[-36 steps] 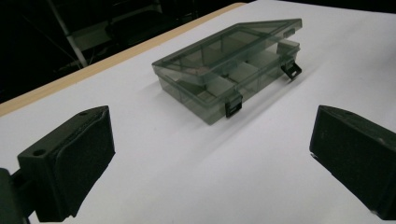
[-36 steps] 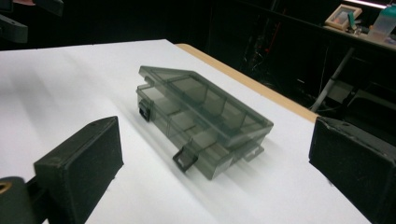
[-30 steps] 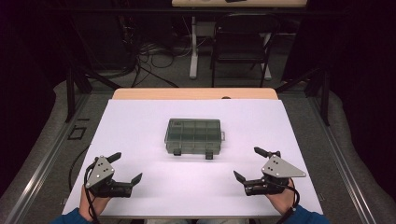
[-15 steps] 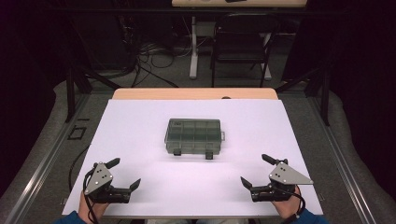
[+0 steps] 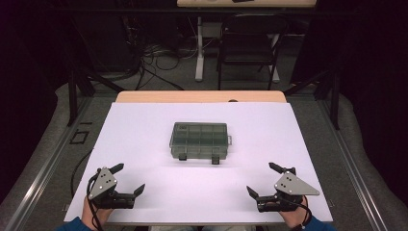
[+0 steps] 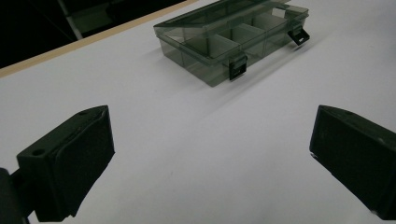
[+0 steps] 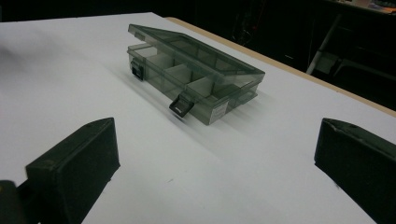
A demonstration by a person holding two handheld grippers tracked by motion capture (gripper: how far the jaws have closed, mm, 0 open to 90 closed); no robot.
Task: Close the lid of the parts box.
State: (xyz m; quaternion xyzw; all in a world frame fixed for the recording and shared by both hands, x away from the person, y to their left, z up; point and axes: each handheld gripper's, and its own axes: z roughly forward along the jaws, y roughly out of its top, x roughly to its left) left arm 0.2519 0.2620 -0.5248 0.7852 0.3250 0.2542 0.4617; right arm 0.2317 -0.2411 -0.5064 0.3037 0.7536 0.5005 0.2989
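Smoky clear plastic compartment box (image 5: 199, 140) sits near the middle of the white table (image 5: 144, 125), lid down, long axis running left-right across the table. Two black latches (image 5: 198, 158) hang off its near long side, facing the person; both look flipped loose, and in the right gripper view the lid (image 7: 187, 44) seems slightly lifted at that edge.

Left gripper (image 5: 130, 179) is at the near left corner of the table, jaws spread wide, nothing between them. Right gripper (image 5: 263, 180) is at the near right corner, jaws equally wide apart, also empty. Both rest low by the table edge, well apart from the box.

Key relation: box lies forward of both grippers and inward, so forward-right of the left one, forward-left of the right one. Left gripper view has the box (image 6: 232, 39) up and right of centre; right gripper view has the box (image 7: 191, 70) up and left of centre. Distances look about even, neither hand clearly nearer. The latch side is the closest face, so likely approach is straight forward onto that near edge, one gripper per end.
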